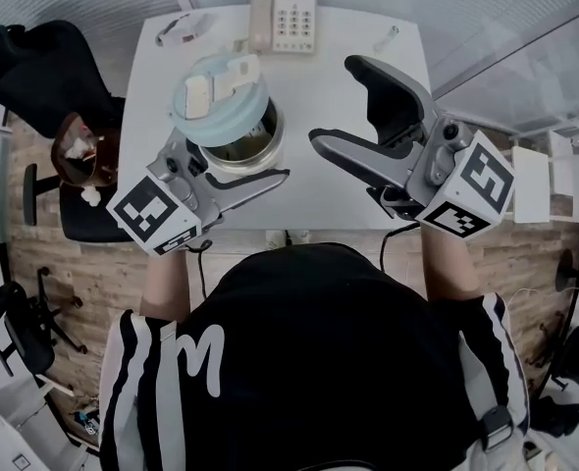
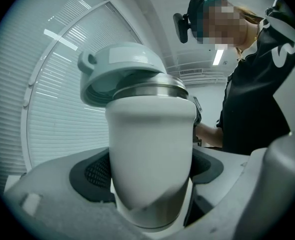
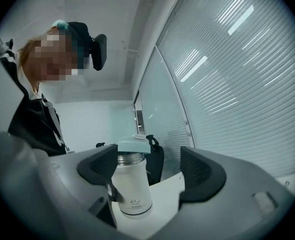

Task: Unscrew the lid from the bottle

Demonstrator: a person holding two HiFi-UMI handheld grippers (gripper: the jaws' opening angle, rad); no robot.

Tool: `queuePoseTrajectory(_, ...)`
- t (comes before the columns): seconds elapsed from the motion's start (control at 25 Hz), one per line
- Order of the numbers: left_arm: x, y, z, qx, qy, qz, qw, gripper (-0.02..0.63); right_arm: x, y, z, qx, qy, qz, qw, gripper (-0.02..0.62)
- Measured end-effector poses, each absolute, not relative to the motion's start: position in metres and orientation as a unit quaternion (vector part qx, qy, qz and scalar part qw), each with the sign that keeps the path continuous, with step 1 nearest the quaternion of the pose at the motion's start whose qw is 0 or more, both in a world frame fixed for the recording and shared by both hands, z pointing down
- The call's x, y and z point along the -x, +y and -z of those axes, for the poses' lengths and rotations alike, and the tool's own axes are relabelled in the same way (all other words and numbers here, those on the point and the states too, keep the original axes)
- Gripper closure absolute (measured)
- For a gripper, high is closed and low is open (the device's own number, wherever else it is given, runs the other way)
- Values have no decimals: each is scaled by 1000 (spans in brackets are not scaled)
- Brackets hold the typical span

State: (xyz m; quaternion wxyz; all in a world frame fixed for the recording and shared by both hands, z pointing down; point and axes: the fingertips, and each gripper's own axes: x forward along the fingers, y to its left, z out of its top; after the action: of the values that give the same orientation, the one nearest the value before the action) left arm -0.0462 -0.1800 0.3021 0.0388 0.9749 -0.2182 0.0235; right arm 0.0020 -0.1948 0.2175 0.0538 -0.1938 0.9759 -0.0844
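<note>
Clamping the white bottle [image 2: 150,134] round its body, the left gripper [image 2: 151,169] has its jaws clenched on it over the near half of the desk [image 1: 319,204]. The pale blue lid [image 1: 219,101] sits tilted on the steel neck, with part of the mouth showing. Just to the right, the right gripper [image 1: 334,101] has its jaws spread, with nothing between the pads. Farther back, a telephone [image 1: 285,18] lies at the desk's far edge. A black chair [image 1: 49,67] stands off to the left.
</note>
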Motion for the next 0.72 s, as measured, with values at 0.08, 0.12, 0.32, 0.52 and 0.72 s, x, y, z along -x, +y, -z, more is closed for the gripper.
queuePoseTrajectory(0.08,49,-181,-302,-973,-227,-23,39,176,-8,-194,-225,215,972,81,56,239)
queuePoseTrajectory(0.12,50,-181,-302,-972,-231,-22,39,176,-12,-193,-230,230,969,75,56,263)
queuePoseTrajectory(0.32,50,-180,-300,-969,-246,-22,33,176,-21,-190,-263,298,954,42,11,368)
queuePoseTrajectory(0.52,53,-181,-301,-965,-260,-19,31,176,-21,-185,-280,318,948,21,-10,401)
queuePoseTrajectory(0.72,54,-182,-301,-959,-283,-16,27,176,-31,-187,-286,338,941,30,-5,476)
